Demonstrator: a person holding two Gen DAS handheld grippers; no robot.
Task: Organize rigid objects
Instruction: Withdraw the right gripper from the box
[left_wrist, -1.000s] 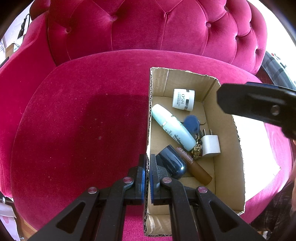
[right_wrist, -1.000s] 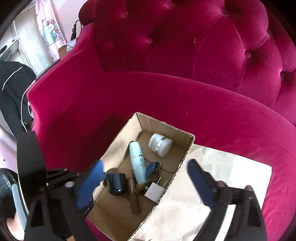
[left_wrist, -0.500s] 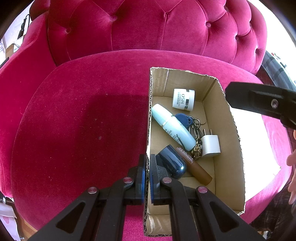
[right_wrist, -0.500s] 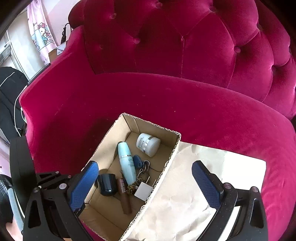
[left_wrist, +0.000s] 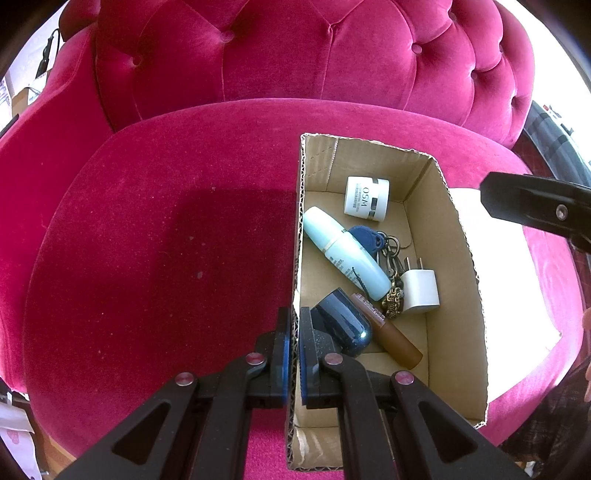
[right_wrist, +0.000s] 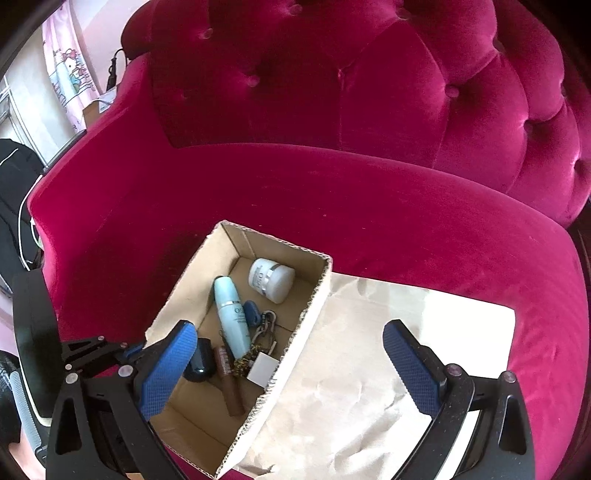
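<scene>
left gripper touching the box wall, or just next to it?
Touching. Left wrist view: the left gripper is shut on the cardboard box, its wall pinched between both fingers, no gap.

Your left wrist camera sits low and close at the box (left_wrist: 454, 236), looking along its left wall toward the sofa (left_wrist: 155, 240) back, with the fingers (left_wrist: 280, 354) filling the bottom edge. Your right wrist camera looks down from higher and farther right, facing the same backrest. Both views share the box (right_wrist: 314, 295) interior, the seat and the tufted back.
</scene>
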